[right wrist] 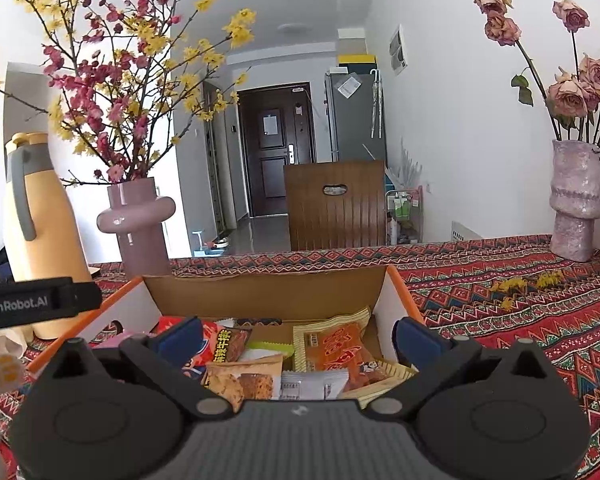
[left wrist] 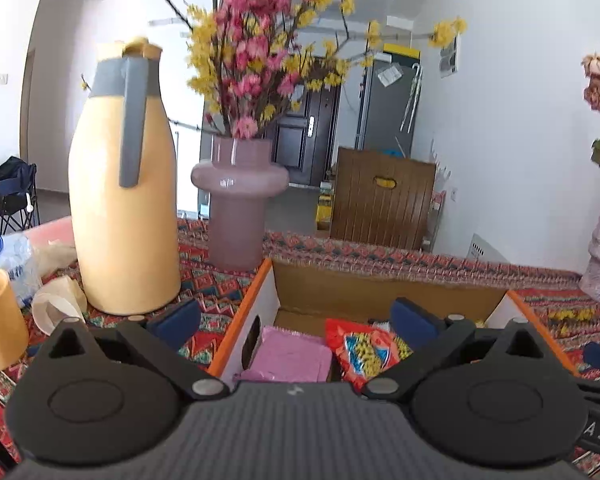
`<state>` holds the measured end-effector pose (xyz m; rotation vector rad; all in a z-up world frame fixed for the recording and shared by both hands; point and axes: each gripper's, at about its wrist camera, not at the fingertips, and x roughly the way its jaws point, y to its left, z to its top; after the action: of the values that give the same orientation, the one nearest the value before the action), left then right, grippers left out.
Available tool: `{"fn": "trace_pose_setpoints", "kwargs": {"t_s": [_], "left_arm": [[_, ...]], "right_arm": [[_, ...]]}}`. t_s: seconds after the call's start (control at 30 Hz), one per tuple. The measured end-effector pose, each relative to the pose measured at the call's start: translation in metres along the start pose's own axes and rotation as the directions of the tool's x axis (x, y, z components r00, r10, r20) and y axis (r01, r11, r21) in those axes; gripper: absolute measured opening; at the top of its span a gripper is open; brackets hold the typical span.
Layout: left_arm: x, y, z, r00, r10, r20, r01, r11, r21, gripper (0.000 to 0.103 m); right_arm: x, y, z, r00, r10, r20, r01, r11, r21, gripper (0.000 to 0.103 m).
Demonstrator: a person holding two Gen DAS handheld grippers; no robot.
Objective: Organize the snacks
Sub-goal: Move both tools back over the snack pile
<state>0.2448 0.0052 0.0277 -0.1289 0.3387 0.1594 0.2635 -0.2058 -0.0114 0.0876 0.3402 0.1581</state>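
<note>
On a counter (right wrist: pixel 520 276) under a red patterned cloth, the left tongs (left wrist: pixel 296 320) hover wide open and empty above the left end of an open cardboard box (right wrist: pixel 260 292), over a pink packet (left wrist: pixel 292 354) and a red snack bag (left wrist: pixel 364 350). To their right, the right tongs (right wrist: pixel 298 338) hang equally wide and empty over an orange snack packet (right wrist: pixel 340 346) among other loose packets. Sorting well probably means lowering onto one packet's edge, clear of its neighbours, before closing.

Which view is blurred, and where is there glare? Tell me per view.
Left wrist view: motion blur smears the flowering branches and the yellow jug; a glare streak sits on the pink vase. Right wrist view: sharp throughout, snack packets in the cardboard box legible, small glint on the vase; fisheye bends both frames' edges.
</note>
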Motion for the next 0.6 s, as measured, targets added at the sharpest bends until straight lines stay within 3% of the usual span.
{"fn": "trace_pose_setpoints", "kwargs": {"t_s": [0.33, 0.6], "left_arm": [[-0.053, -0.001, 0.014, 0.998, -0.035, 0.053, 0.035, 0.999, 0.004, 0.103], [-0.082, 0.019, -0.002, 0.999, -0.04, 0.013, 0.039, 0.999, 0.038, 0.103]], "right_arm": [[-0.046, 0.009, 0.016, 0.997, 0.044, 0.06, -0.041, 0.998, -0.055, 0.103], [-0.09, 0.011, 0.002, 0.996, 0.085, 0.036, -0.081, 0.993, -0.091, 0.103]]}}
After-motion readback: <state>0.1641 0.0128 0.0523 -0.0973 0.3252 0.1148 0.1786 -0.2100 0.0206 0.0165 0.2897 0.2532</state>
